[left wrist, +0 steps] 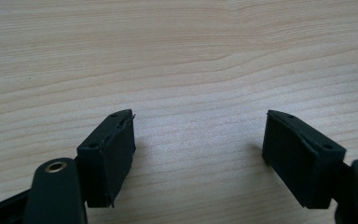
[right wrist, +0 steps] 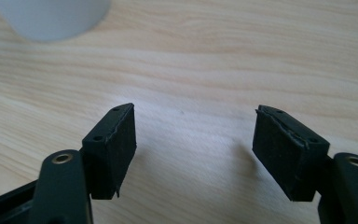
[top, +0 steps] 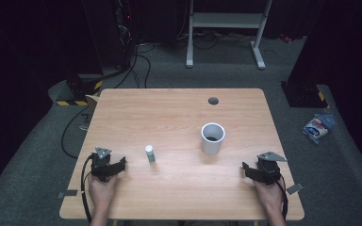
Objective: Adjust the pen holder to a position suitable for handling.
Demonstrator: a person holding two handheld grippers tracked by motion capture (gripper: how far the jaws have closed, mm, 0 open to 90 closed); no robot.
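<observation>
At the near edge of the wooden bench, two hands each rest a claw on the surface. The left claw sits at about eight o'clock from the bench's middle, its jaws spread wide with nothing between them; in the left gripper view the left claw shows bare wood grain between its black pads. The right claw sits at about four o'clock, likewise released and empty, and in the right gripper view the right claw has bare bench between its pads, with the white cup blurred at eleven o'clock beyond them. Just beyond the left claw, at its two o'clock, a small white bottle stands upright, apart from the jaws. Farther in, the cup stands upright at about eleven o'clock from the right claw, well apart from it, dark inside. Beyond that, a round cable hole sits near the far edge.
</observation>
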